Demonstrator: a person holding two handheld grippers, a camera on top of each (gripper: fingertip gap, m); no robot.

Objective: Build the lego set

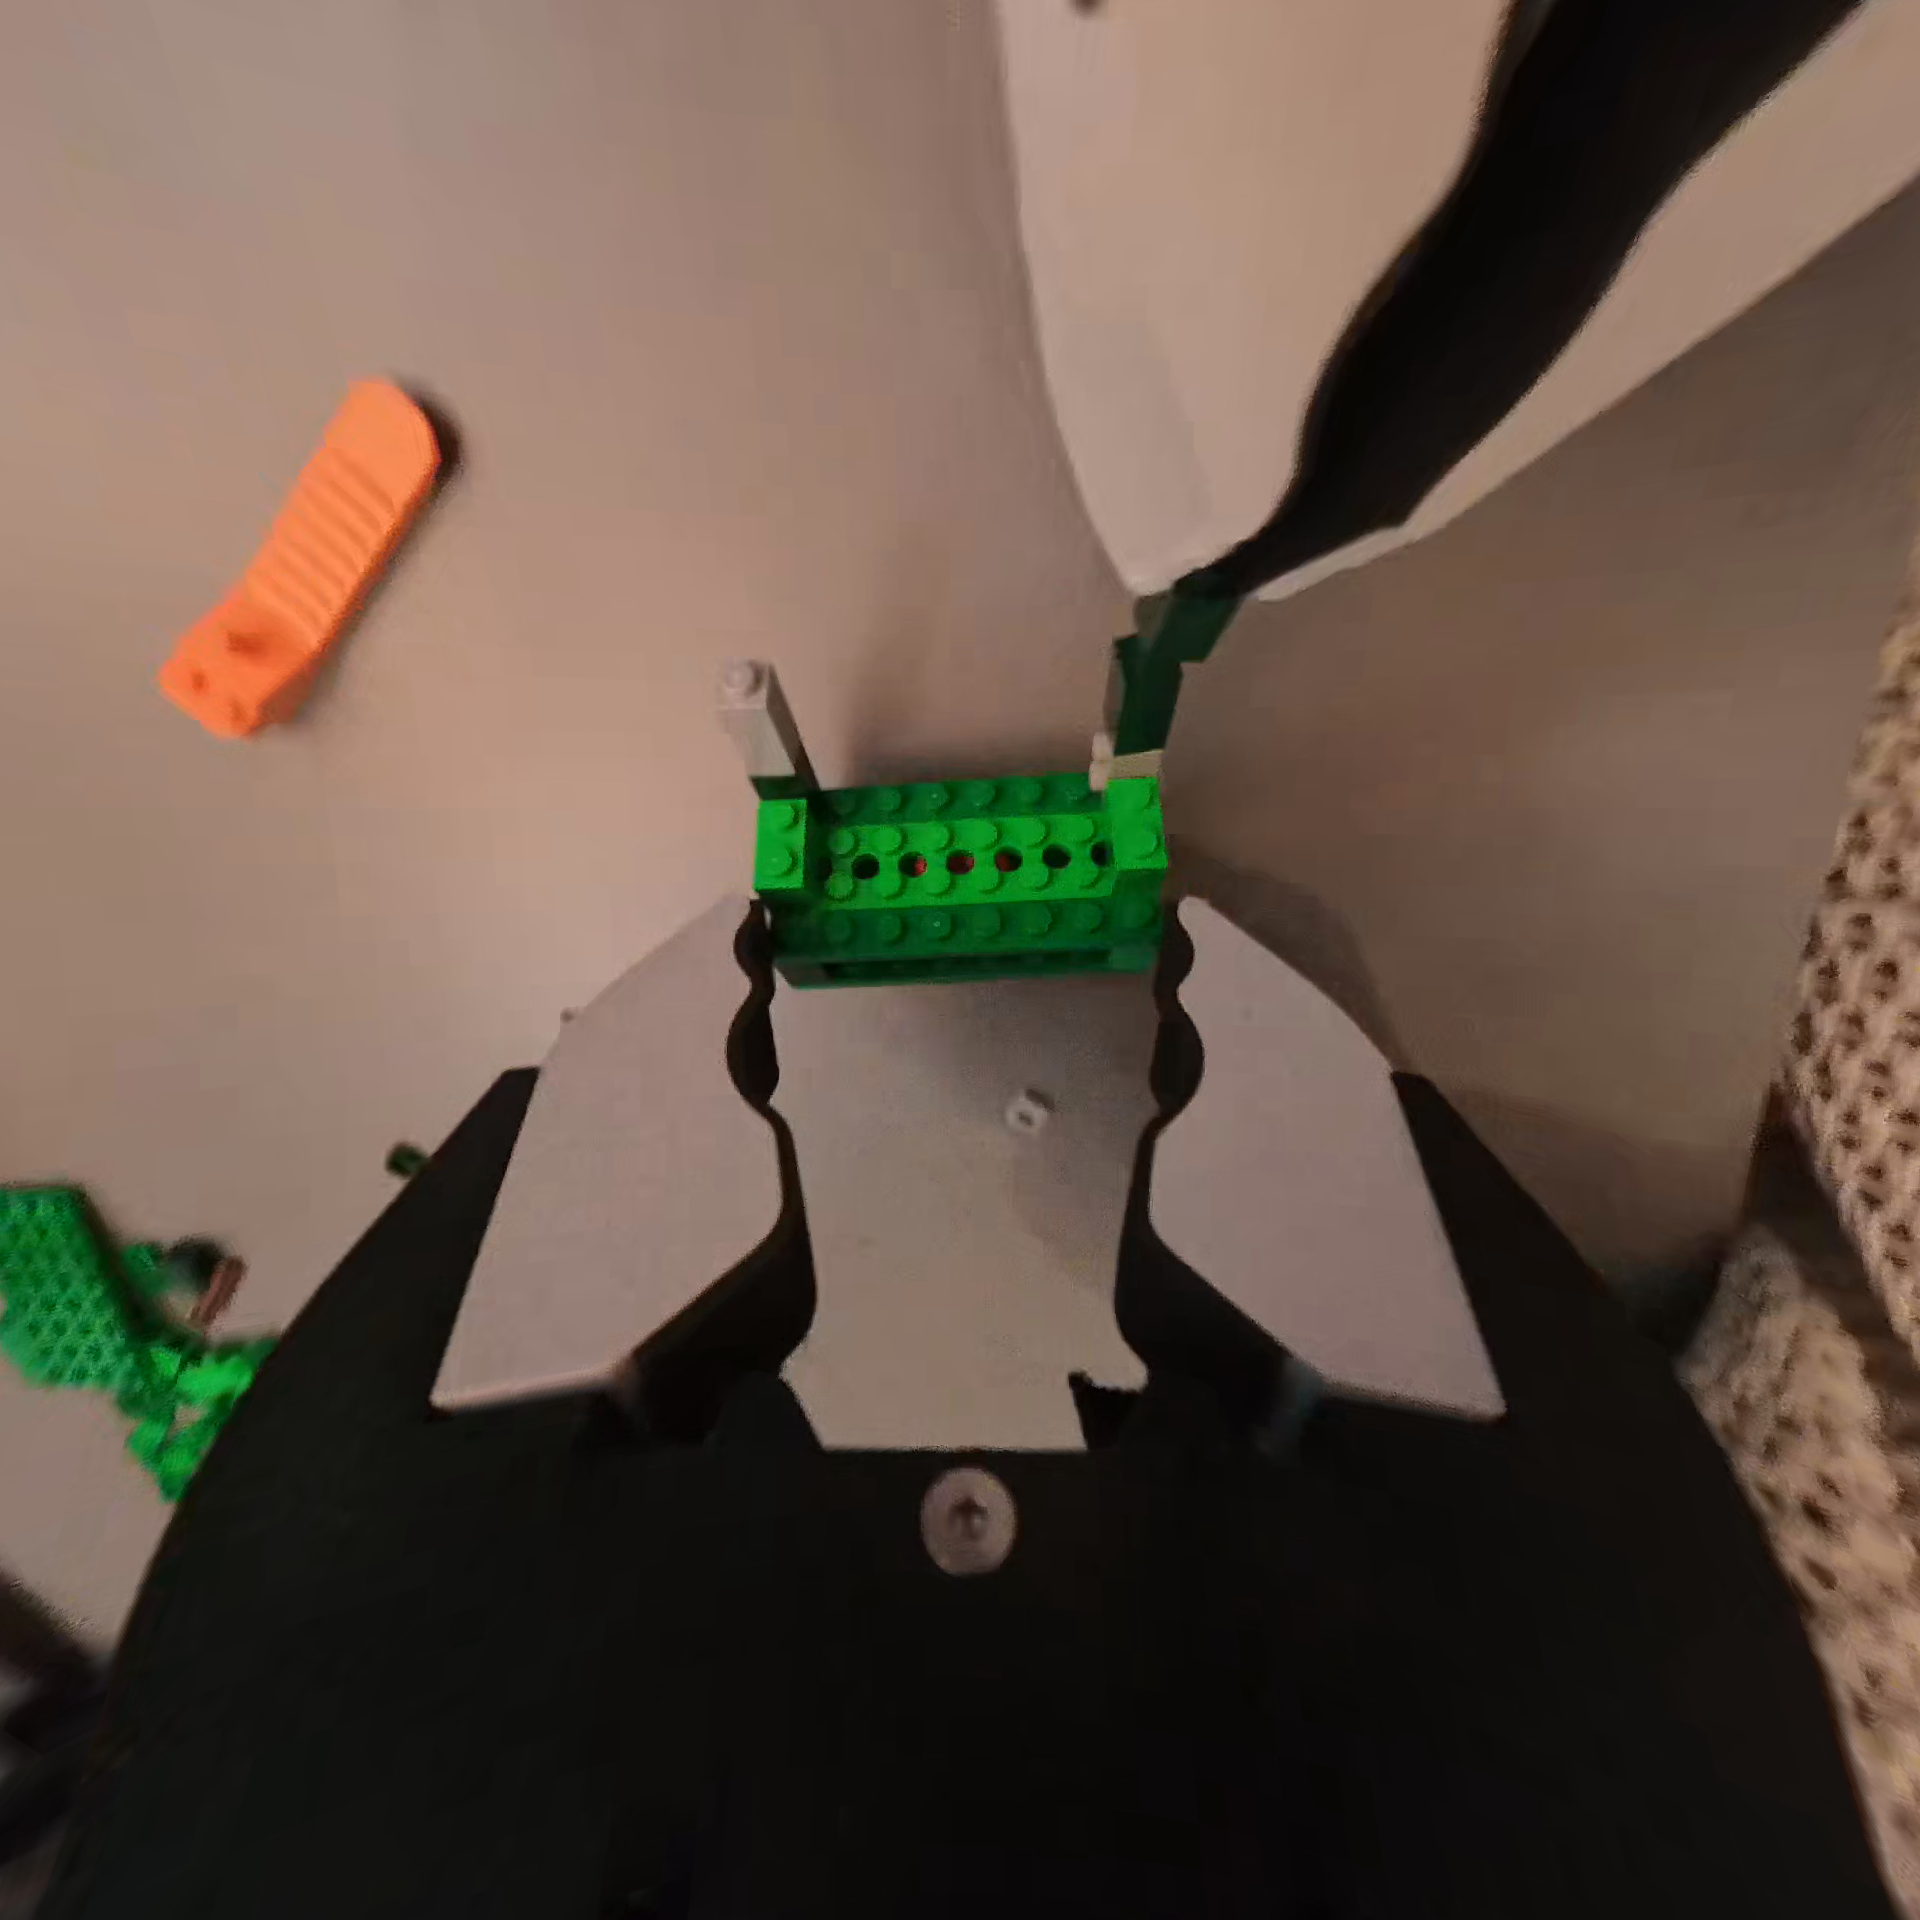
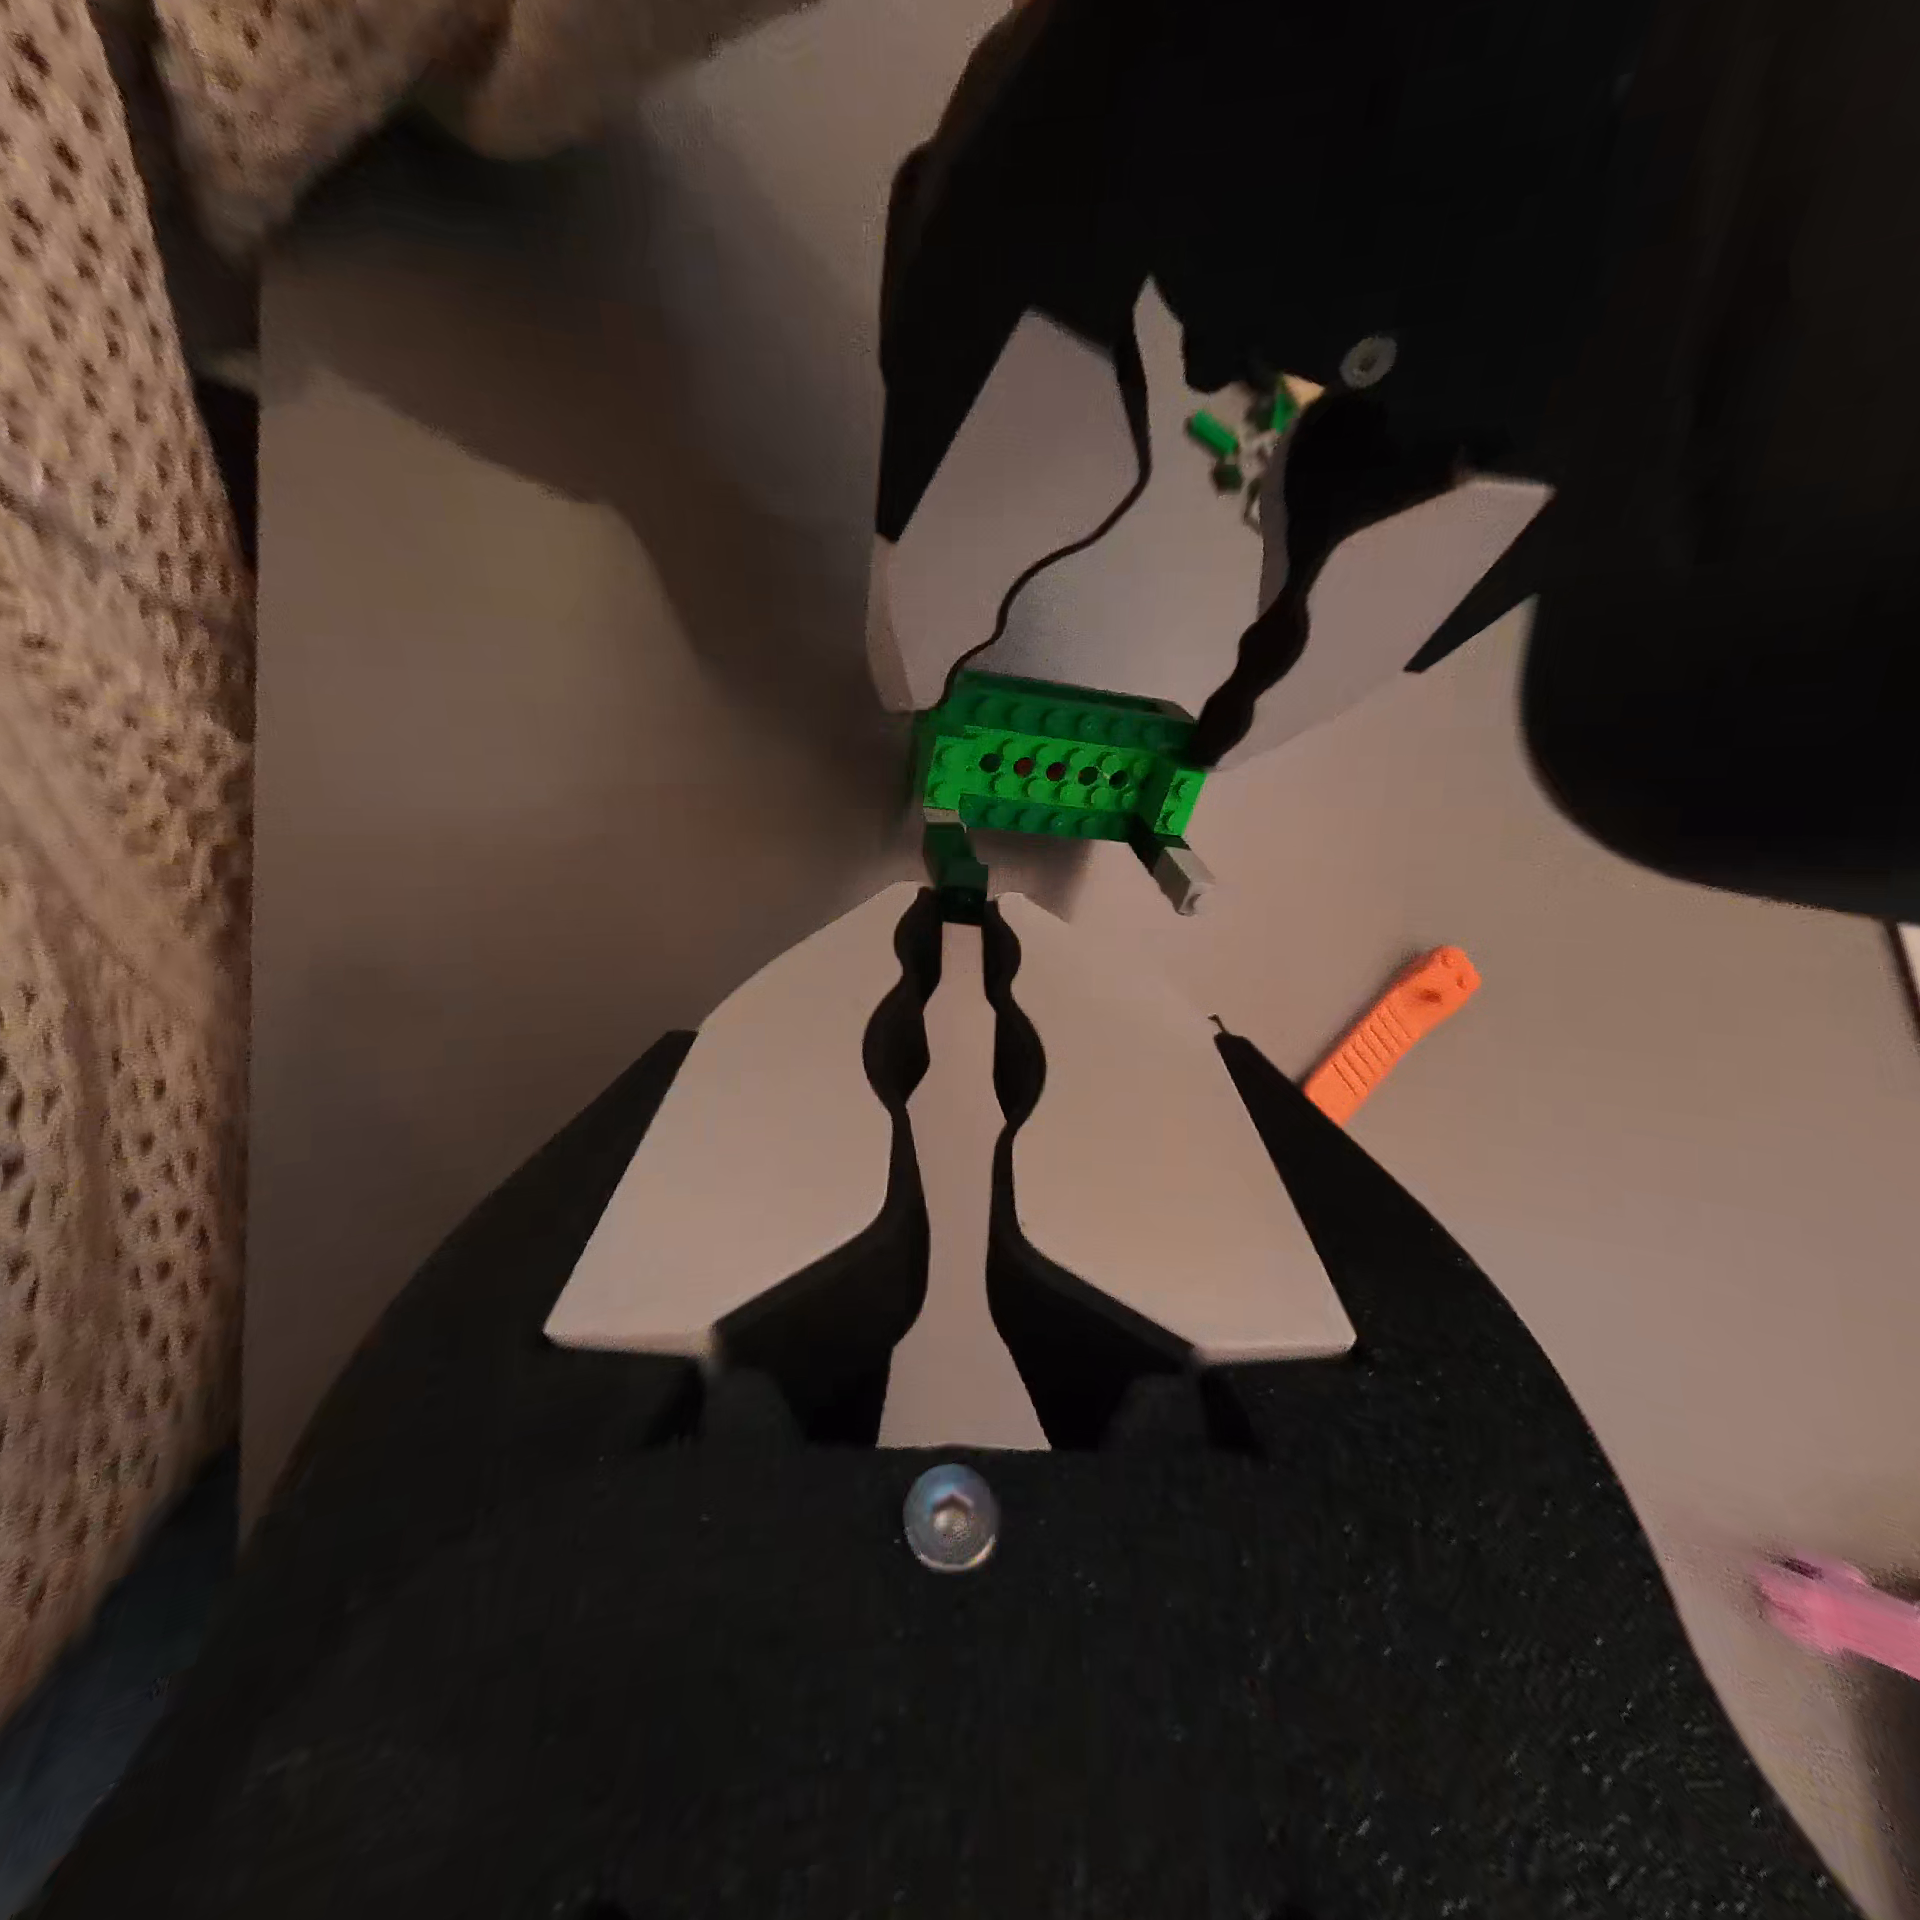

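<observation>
My left gripper (image 1: 966, 935) is shut on a bright green lego assembly (image 1: 961, 873), pinching its two ends and holding it above the table. A grey post (image 1: 756, 717) stands on its left corner. On the right corner sits a dark green piece (image 1: 1153, 675) with grey parts. The right gripper (image 1: 1195, 587) comes in from the upper right and pinches it. In the right wrist view my right gripper (image 2: 958, 914) is shut on that dark green piece (image 2: 961, 883) at the assembly's (image 2: 1060, 769) near corner. The left gripper (image 2: 1070, 717) holds it from the far side.
An orange brick separator (image 1: 301, 561) lies on the table at left; it also shows in the right wrist view (image 2: 1392, 1029). A pile of green lego (image 1: 94, 1320) lies at lower left, with a small grey piece (image 1: 1029, 1112) under the gripper. A knit sleeve (image 1: 1849, 1039) is at right. A pink object (image 2: 1829, 1600) is at lower right. The orange brick separator (image 1: 301, 561) lies around 10 centimetres away from my left fingertips. Seen from the right wrist view (image 2: 1382, 1041) as well.
</observation>
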